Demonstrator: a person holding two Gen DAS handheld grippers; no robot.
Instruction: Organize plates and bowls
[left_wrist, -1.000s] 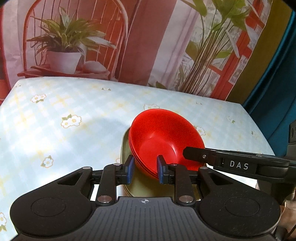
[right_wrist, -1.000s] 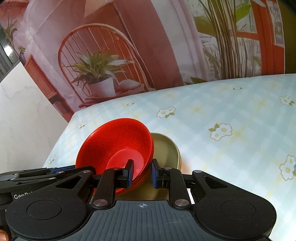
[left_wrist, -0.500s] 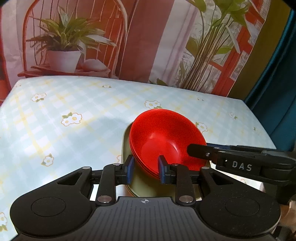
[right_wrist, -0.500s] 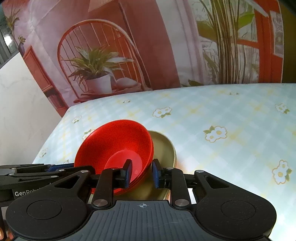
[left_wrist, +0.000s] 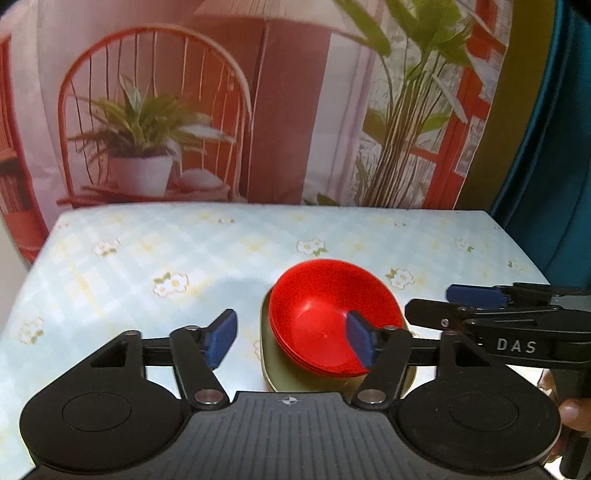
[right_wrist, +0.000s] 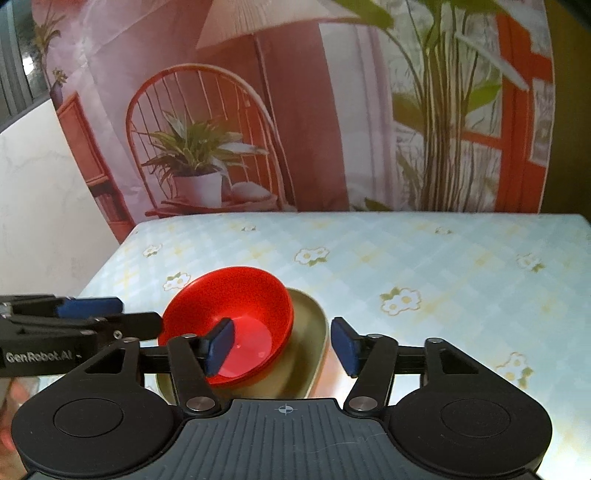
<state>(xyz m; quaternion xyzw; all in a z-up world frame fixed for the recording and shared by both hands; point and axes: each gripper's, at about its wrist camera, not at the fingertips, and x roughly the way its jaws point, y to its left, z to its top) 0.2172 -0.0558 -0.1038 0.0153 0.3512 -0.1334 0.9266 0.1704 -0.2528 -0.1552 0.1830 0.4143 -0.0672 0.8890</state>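
Observation:
A stack of red bowls sits on an olive-green plate on the table; both show in the right wrist view too, bowls and plate. My left gripper is open and empty, raised just in front of the stack, its right pad overlapping the bowls' rim in view. My right gripper is open and empty, also just in front of the stack. Each gripper shows from the side in the other's view: the right one, the left one.
The table wears a pale blue checked cloth with daisies. A printed backdrop of a red chair and potted plant hangs behind the far edge. A teal curtain hangs at the right.
Both grippers have opened, letting go of the red bowls' rim, and pulled back and up. The bowls now rest on the plate.

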